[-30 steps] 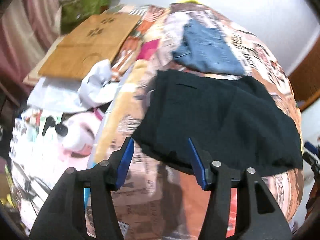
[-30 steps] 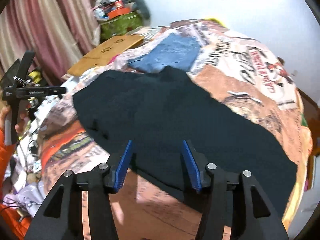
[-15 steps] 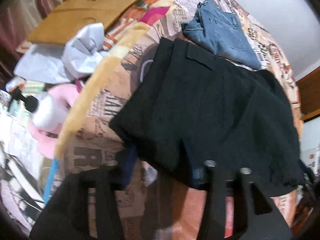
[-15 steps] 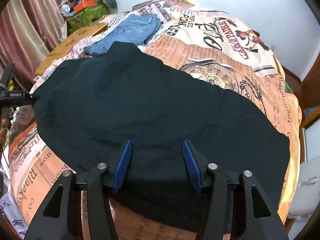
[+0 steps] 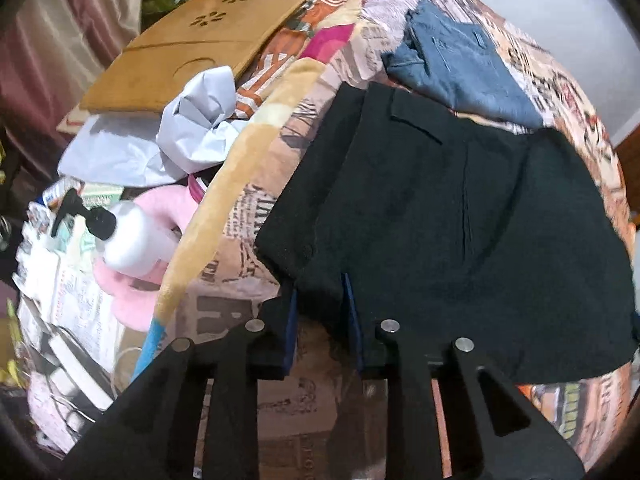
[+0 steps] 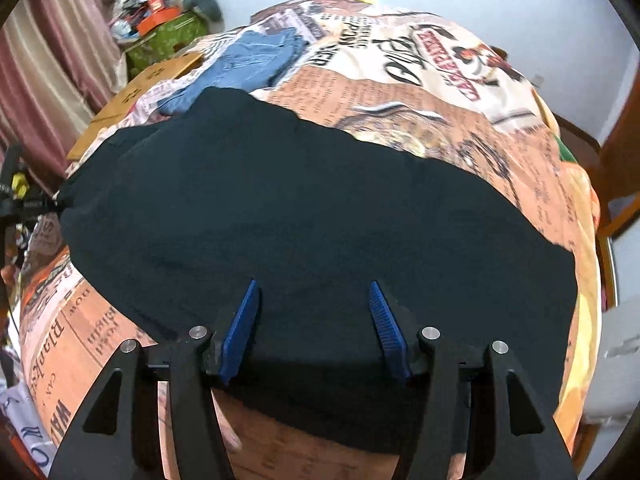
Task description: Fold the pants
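Black pants lie flat, corner between closing left tongs, under parted right tongs.

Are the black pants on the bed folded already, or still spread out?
Spread out. The black pants lie flat and wide across the bed cover, with no fold across them visible.

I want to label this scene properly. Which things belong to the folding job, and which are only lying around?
Job: black pants; left gripper, closing on their edge; right gripper.

Lying about: blue jeans, wooden board, pump bottle, crumpled paper.
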